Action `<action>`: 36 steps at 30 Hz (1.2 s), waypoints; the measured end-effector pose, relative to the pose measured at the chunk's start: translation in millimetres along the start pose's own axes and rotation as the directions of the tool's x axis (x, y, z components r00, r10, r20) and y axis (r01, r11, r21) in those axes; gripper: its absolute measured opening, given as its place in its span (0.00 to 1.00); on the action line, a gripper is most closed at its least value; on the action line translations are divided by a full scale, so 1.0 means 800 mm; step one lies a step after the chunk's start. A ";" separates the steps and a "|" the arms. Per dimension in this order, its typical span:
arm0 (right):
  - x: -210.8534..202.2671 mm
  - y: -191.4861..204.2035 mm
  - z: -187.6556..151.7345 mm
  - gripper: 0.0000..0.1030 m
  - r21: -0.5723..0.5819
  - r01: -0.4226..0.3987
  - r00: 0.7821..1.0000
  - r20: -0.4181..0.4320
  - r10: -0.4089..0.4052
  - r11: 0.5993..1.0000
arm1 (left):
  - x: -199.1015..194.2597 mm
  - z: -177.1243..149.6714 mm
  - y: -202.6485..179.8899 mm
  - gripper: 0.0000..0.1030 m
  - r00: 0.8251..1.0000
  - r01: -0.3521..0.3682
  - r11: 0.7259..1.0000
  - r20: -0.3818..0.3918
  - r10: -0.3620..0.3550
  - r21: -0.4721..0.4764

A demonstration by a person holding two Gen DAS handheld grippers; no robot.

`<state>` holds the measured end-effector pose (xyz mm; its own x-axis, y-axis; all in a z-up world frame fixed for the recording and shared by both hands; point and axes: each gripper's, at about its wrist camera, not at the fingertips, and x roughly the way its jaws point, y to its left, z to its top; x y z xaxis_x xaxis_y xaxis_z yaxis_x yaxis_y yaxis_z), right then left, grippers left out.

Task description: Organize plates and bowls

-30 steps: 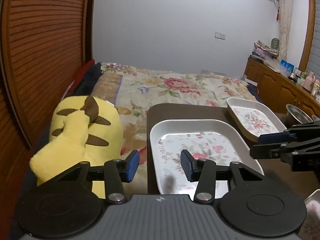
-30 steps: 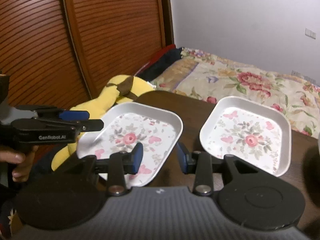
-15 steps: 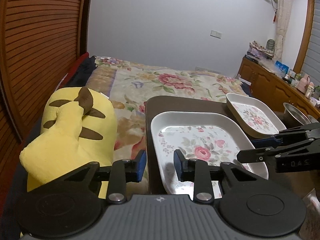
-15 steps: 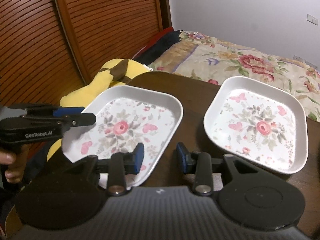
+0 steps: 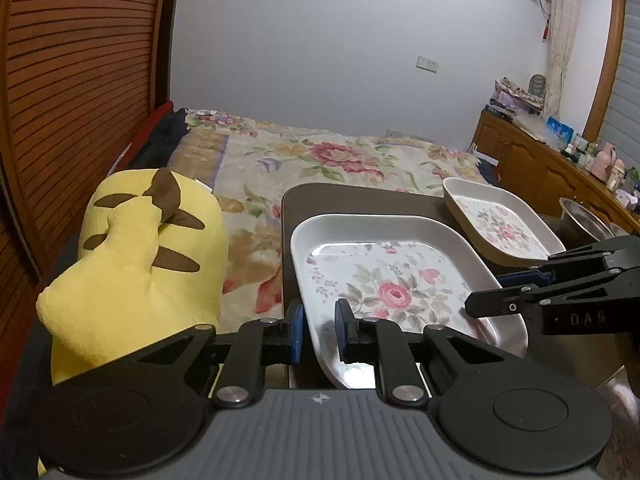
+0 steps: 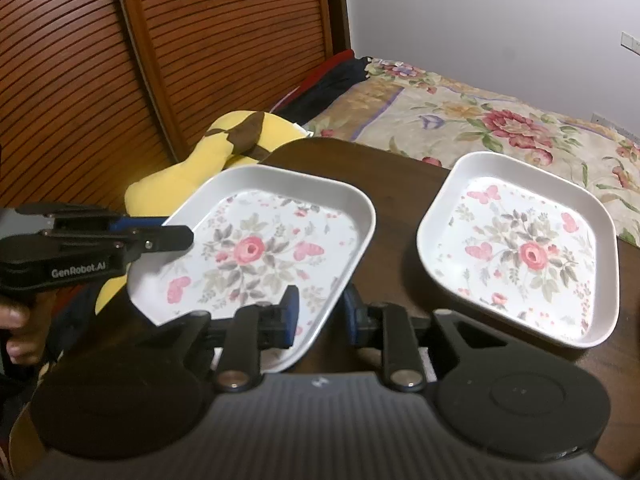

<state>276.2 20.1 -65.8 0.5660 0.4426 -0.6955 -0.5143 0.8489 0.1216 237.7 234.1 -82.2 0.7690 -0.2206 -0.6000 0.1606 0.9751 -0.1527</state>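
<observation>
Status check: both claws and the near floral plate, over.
Left claw closing on the near floral plate, left rim between its pads. Right claw closing on its right rim. Second floral plate sits apart on the table; nothing in the way.

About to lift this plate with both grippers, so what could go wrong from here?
1. Both grippers, left and right, are closing on thin rim edges of the near plate; it could slip or tilt.
2. It overhangs the table edge above the plush; a drop may go off the table.
3. Swinging right could hit the far plate.
</observation>
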 end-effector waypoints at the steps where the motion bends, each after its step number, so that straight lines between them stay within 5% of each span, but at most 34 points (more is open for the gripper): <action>1: 0.000 -0.002 0.000 0.20 0.003 0.001 1.000 0.000 -0.001 1.000 | 0.000 0.000 -0.001 0.16 1.000 -0.004 1.000 -0.002 0.004 0.001; 36: -0.177 -0.022 -0.052 0.19 0.051 0.009 0.978 0.207 -0.019 0.999 | -0.139 0.002 -0.126 0.15 0.987 0.015 0.992 0.156 -0.036 0.129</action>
<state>177.9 -69.6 1.1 0.6971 0.4765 -0.5357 -0.4759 0.8664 0.1514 136.6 160.6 1.1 0.8499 -0.2492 -0.4643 0.2507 0.9662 -0.0597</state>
